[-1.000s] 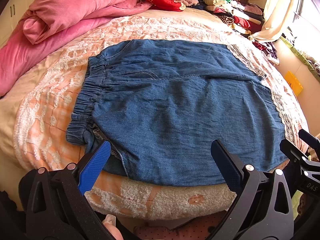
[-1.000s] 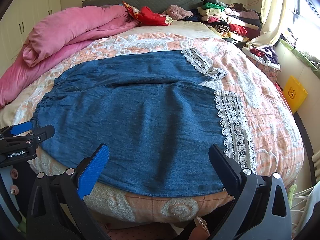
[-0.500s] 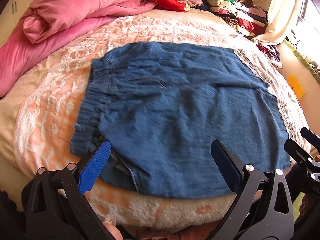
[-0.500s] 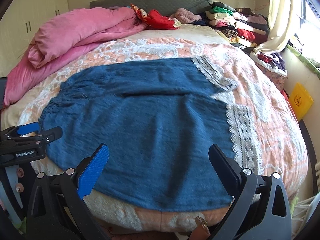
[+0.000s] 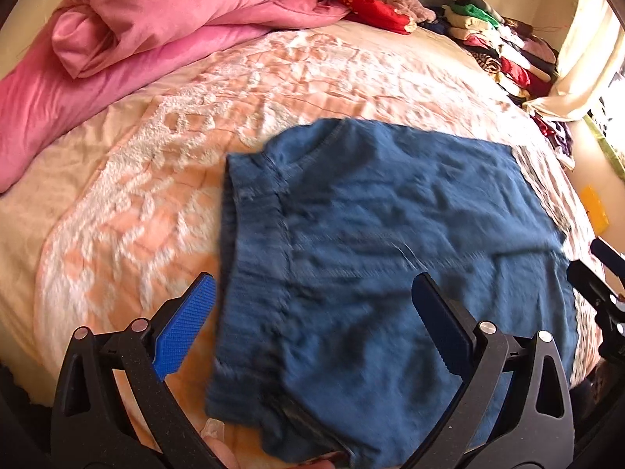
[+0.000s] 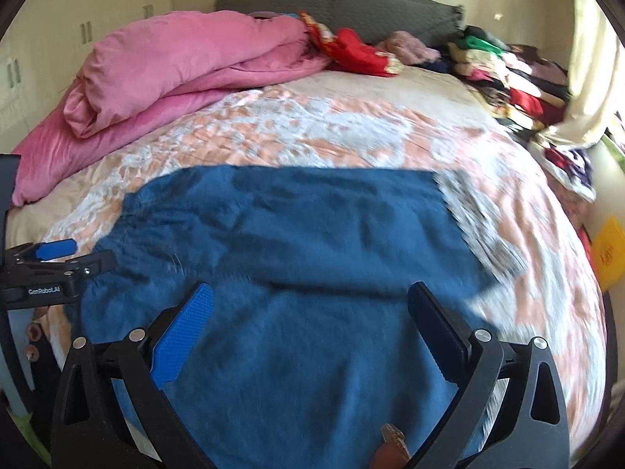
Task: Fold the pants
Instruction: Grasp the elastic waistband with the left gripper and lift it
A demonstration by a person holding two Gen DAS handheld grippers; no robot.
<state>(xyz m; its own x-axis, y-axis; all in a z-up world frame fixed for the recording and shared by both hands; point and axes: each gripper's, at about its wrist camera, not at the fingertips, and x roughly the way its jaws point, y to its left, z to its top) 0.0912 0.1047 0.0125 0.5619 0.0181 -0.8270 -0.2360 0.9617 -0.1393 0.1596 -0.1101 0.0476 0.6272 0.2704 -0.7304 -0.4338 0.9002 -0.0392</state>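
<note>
Blue denim pants [image 5: 390, 242] with white lace cuffs lie spread flat on the bed, also in the right wrist view [image 6: 297, 258]. The elastic waistband [image 5: 254, 273] is at the left, the lace cuffs [image 6: 472, 219] at the right. My left gripper [image 5: 312, 316] is open and hangs over the waistband end near the bed's front edge. My right gripper [image 6: 308, 320] is open over the leg part, empty. The left gripper shows at the left edge of the right wrist view [image 6: 54, 262]. Both views are motion-blurred.
A pink duvet [image 6: 183, 70] is piled at the back left of the bed [image 6: 351, 117]. A red garment [image 6: 355, 52] and stacks of folded clothes [image 6: 508, 74] lie along the headboard and far right. A yellow box [image 6: 607, 252] stands on the floor at right.
Both grippers have moved forward and lower over the pants, so the pants fill the lower part of each view. Both stay open. The pants lie as before.
</note>
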